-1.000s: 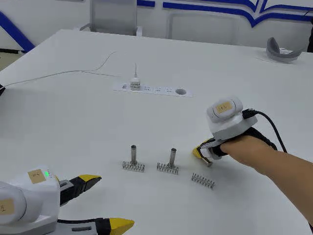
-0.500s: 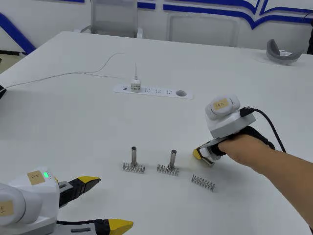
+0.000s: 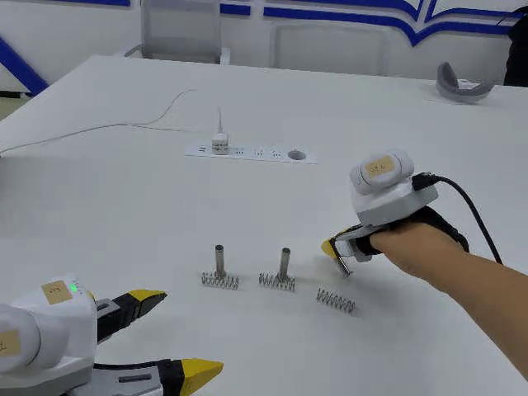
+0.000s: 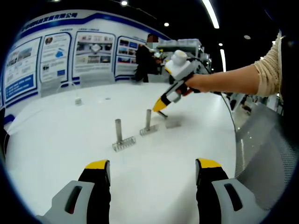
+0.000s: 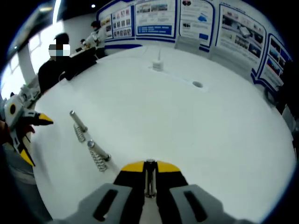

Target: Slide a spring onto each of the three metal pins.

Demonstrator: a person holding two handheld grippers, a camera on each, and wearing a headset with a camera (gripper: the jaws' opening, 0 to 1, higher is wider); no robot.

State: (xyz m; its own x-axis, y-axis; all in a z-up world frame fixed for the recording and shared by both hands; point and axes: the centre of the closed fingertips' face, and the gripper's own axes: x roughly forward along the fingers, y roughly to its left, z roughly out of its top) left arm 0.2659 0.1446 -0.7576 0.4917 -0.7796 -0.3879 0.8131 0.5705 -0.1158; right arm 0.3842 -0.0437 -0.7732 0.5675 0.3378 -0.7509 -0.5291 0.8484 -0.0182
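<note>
Pin point(image 3: 342, 266) aslant in right gripper point(image 3: 333, 247), tip downward

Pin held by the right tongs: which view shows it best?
The right gripper view: the pin sits close, clamped between the right tongs. Head view shows it small, poking out below them; left gripper view barely resolves it.

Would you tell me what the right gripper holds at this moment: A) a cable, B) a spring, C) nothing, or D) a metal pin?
D: the right gripper is shut on a pin, which shows clamped between its jaws in the right gripper view.
</note>
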